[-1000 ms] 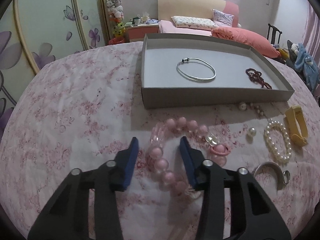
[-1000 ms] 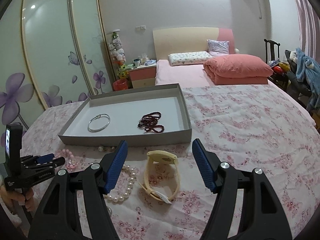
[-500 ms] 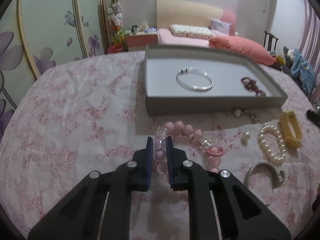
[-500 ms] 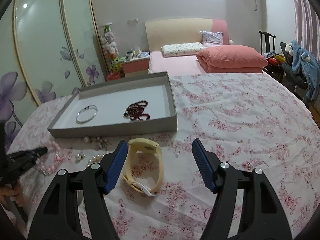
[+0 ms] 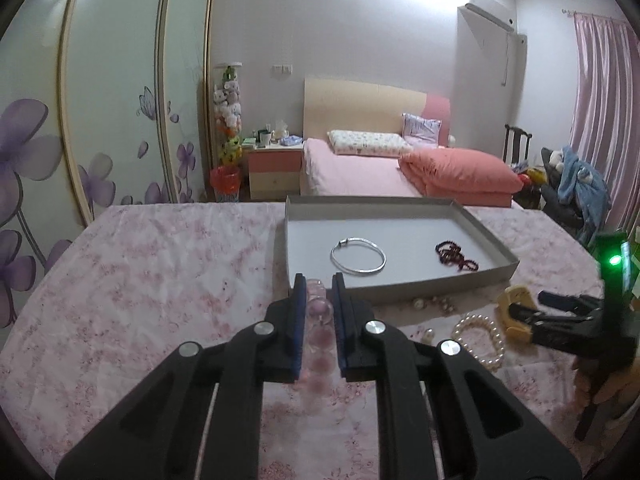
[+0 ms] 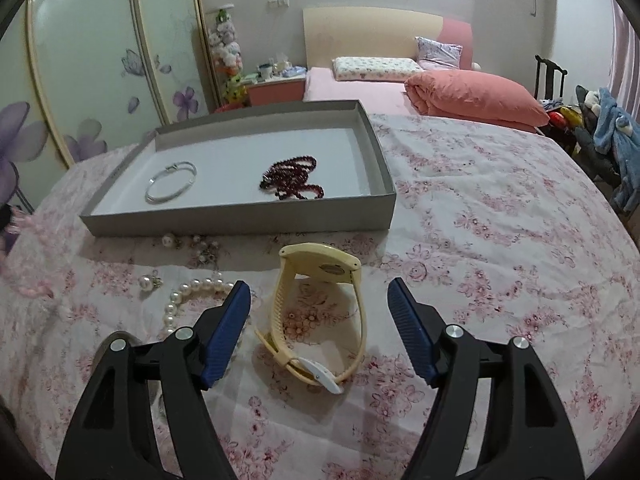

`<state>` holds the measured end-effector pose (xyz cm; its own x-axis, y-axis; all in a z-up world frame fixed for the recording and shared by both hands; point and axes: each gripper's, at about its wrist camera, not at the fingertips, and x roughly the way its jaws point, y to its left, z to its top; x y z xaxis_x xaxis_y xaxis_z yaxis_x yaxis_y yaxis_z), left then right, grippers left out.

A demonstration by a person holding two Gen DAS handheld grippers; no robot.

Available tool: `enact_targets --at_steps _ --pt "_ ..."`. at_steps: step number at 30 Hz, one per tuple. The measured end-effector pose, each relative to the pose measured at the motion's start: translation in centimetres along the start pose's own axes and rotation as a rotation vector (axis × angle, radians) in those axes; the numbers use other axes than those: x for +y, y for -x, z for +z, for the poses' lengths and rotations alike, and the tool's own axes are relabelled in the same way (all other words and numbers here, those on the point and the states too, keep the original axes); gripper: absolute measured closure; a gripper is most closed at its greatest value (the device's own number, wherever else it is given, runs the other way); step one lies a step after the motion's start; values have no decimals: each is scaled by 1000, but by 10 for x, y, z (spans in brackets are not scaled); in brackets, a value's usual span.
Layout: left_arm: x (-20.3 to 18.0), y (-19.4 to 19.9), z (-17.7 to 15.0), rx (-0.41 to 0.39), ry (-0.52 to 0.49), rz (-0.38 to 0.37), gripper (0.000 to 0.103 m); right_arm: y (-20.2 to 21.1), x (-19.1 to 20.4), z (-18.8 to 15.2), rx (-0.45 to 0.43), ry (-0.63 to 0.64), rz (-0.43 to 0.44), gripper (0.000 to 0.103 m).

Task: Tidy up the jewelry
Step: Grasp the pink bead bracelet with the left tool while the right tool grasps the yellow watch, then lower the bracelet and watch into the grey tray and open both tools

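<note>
My left gripper (image 5: 318, 280) is shut on a pink bead bracelet (image 5: 319, 309), which hangs between its blue pads above the flowered cloth, just before the grey tray (image 5: 420, 287). In the tray lie a silver bangle (image 5: 359, 260) and a dark red bead string (image 5: 456, 256). My right gripper (image 6: 318, 287) points down at a yellow watch (image 6: 320, 258). Its jaws are opening, with the strap between them and untouched. A pearl bracelet (image 6: 192, 290) lies by its left finger.
Loose pearl earrings (image 6: 170, 240) and small beads lie along the near wall of the tray (image 6: 240, 224). Part of a silver cuff (image 6: 116, 340) shows behind my right gripper's left arm. A bed, a nightstand and a chair stand beyond the table.
My left gripper closed on the pink bead bracelet and rose with it, tilting up toward the tray. My right gripper dropped closer over the yellow watch.
</note>
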<state>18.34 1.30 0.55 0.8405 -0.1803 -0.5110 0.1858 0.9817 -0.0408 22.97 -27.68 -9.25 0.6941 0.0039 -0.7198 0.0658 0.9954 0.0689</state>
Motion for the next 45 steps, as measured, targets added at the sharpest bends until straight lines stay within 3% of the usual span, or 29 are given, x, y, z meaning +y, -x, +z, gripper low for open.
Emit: enact_targets --at_steps 8,13,15,18,24,32,39,45 --pt "-3 8 0 -14 -6 -19 89 -13 1 -1 47 -4 -34 33" --pt "-4 10 -2 -16 -7 -21 89 -14 -2 -1 59 -12 -20 46" --pt "-4 10 -2 -16 -5 -21 89 -15 0 -1 61 -5 -19 57" --pt "-3 11 -2 -20 1 -18 89 -12 -1 -2 48 -13 -3 61" --pt "-5 19 -1 -56 -3 -3 89 17 2 4 -84 -15 23 62" --pt "-15 31 1 -113 -21 17 89 73 22 9 -345 11 49 62" --pt "-27 40 1 -176 -51 64 89 111 41 5 -580 71 16 62" --pt "-35 38 2 -197 -62 84 89 121 49 1 -683 101 -30 62"
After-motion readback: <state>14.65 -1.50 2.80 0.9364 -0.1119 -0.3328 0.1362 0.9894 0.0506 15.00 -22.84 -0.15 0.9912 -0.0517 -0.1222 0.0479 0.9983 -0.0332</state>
